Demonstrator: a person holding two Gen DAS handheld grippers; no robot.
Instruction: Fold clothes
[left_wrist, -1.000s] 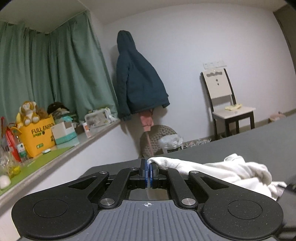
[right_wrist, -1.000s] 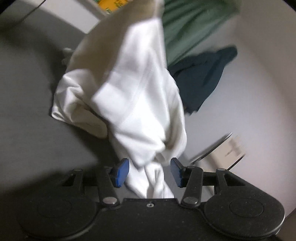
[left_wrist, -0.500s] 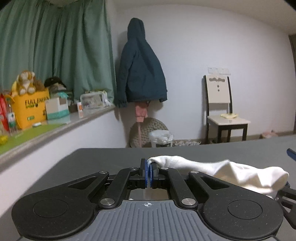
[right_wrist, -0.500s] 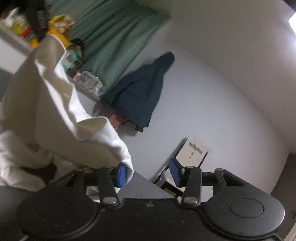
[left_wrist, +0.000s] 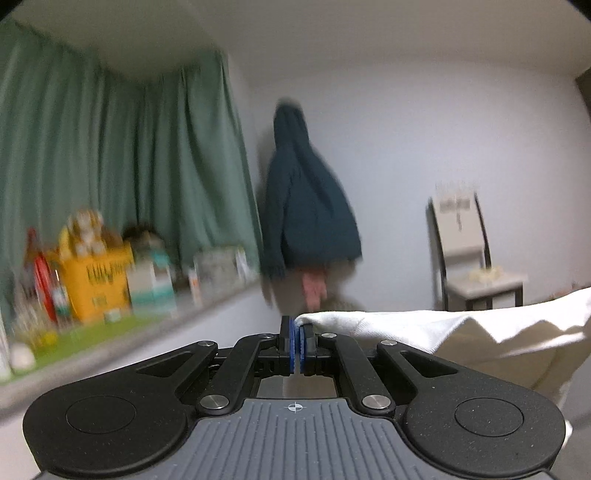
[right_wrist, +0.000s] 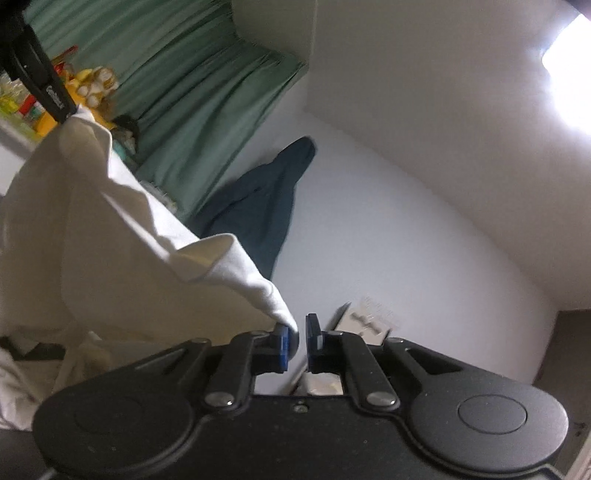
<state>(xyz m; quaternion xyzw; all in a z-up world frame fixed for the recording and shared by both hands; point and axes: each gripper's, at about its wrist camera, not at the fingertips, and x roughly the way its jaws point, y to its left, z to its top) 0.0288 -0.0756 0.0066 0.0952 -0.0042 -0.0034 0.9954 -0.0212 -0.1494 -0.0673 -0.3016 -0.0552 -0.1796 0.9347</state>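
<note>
Left claw (left_wrist: 297, 345) pinching white garment (left_wrist: 424, 328)

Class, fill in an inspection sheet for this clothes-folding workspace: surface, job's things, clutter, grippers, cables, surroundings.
Surface: nothing seen clearly in the current views.
Job's things: white garment, lifted, hanging between the grippers.
Clutter: yellow box, plush toy and bottles on the ledge, blurred.
Grippers: left hand-held gripper shut on a garment edge; right hand-held gripper slightly open, cloth draped over one finger.
Cables: nothing seen.
Surroundings: green curtain, dark coat on the wall, chair.
</note>
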